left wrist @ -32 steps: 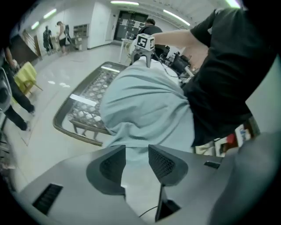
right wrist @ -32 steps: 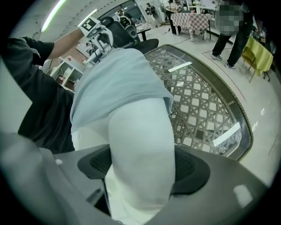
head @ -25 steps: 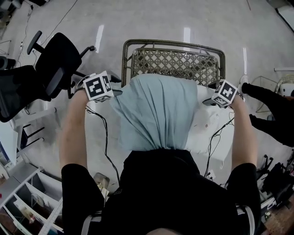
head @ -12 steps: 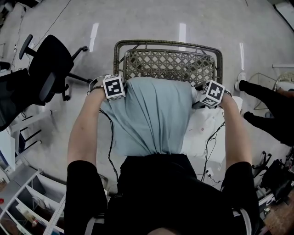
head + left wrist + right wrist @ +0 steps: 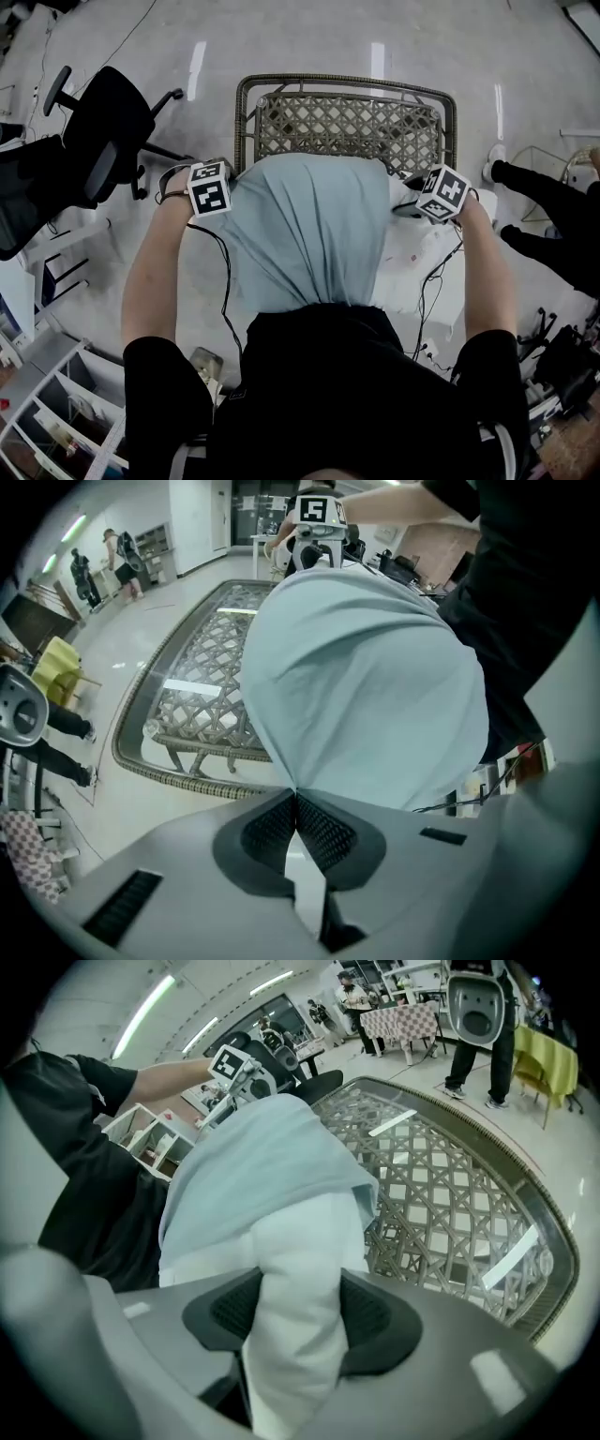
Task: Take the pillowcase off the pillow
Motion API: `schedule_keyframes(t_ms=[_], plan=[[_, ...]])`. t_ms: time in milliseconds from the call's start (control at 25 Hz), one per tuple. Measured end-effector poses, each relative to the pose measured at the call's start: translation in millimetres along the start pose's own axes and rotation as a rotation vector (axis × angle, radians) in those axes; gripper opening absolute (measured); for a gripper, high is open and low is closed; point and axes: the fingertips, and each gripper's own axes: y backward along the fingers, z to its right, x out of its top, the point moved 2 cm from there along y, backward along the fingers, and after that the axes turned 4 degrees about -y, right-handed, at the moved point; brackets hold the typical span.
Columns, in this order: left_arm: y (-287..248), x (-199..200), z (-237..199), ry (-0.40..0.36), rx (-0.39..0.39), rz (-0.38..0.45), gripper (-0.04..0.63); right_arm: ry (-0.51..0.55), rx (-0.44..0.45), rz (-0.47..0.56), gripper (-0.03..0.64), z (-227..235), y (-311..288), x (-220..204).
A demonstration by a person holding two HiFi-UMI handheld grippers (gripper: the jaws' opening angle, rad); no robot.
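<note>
**Left gripper [image 5: 295, 797] pinching pale blue pillowcase [image 5: 366, 677]**
The jaws have just been closing and now meet on a pulled-out tip of the cloth. The pillowcase bulges above them. A wicker table [image 5: 155, 766] with a lattice top lies behind at left, and a person's black shirt [image 5: 530, 583] is at right.

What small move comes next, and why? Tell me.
Probably pull the left tongs away from the right tongs: the left pinch the pillowcase, and the right have just been closing on the bare white pillow corner.
</note>
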Motion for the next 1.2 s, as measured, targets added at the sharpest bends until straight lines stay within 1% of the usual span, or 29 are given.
schedule_keyframes(t_ms=[120, 240, 440, 680, 800, 920, 1000, 1080, 1160, 1200], plan=[[1.0, -22.1, 11.6, 0.047, 0.017, 0.018, 0.009, -0.002, 0.009, 0.013, 0.223, -5.1, 6.0, -1.1], [3.7, -36.3, 20.3, 0.078, 0.014, 0.024, 0.009, -0.007, 0.032, 0.007, 0.194, -7.1, 10.9, -2.9], [12.5, -54.9, 38.9, 0.134, 0.008, 0.052, 0.009, -0.024, 0.052, 0.039, 0.184, -7.6, 19.4, -6.2], [23.3, -69.7, 62.6, 0.195, 0.024, 0.08, 0.009, -0.062, 0.042, 0.084, 0.179, -8.5, 32.1, -20.1], [27.2, -71.3, 65.4, 0.207, 0.036, 0.092, 0.009, -0.098, 0.031, 0.11, 0.179, -6.7, 38.9, -34.4], [31.9, -68.9, 65.9, 0.201, 0.05, 0.097, 0.009, -0.116, 0.014, 0.135, 0.181, -5.6, 42.2, -41.8], [35.2, -65.4, 64.0, 0.217, 0.044, 0.108, 0.009, -0.089, -0.02, 0.115, 0.205, -3.8, 42.2, -38.6], [37.8, -55.1, 53.9, 0.236, 0.036, 0.133, 0.009, -0.04, -0.073, 0.039, 0.261, 2.6, 39.9, -32.3], [40.4, -40.1, 39.2, 0.211, 0.05, 0.14, 0.011, 0.019, -0.111, -0.05, 0.308, 7.3, 37.6, -23.4], [42.5, -31.7, 30.4, 0.191, 0.068, 0.141, 0.011, 0.046, -0.117, -0.072, 0.32, 8.2, 38.5, -16.0]])
